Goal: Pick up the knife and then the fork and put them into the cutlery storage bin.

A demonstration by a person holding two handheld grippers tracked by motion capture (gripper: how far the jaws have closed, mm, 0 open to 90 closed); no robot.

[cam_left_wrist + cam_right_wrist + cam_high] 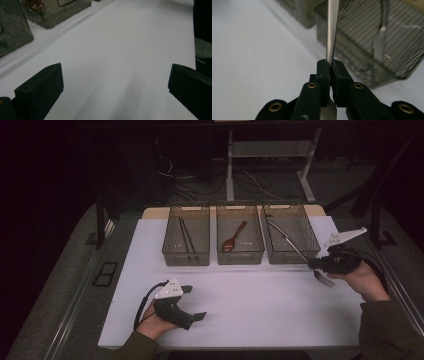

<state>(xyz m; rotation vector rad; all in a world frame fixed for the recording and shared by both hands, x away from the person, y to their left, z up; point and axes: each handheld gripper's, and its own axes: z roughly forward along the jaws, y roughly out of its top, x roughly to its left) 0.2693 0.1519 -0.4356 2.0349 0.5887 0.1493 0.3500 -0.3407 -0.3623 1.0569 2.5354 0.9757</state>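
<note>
My right gripper (316, 265) is raised at the right of the white mat, in front of the right mesh basket (292, 256). It is shut on a metal fork (325, 279) near the head. The tines point down toward the mat, and the handle (332, 30) slants up over the basket's front. In the right gripper view the jaws (331, 66) pinch the handle. Behind them, another metal utensil (380, 42) lies inside the basket. My left gripper (194, 302) rests low at the front left of the mat. Its jaws (116, 72) stand wide open with nothing between them.
Three mesh baskets stand in a row at the back of the mat (250, 310). The left basket (186, 260) holds dark chopsticks (186, 236) and the middle basket (240, 257) a brown wooden spoon (234, 239). Beyond the table, desk legs and cables stand on a dark floor.
</note>
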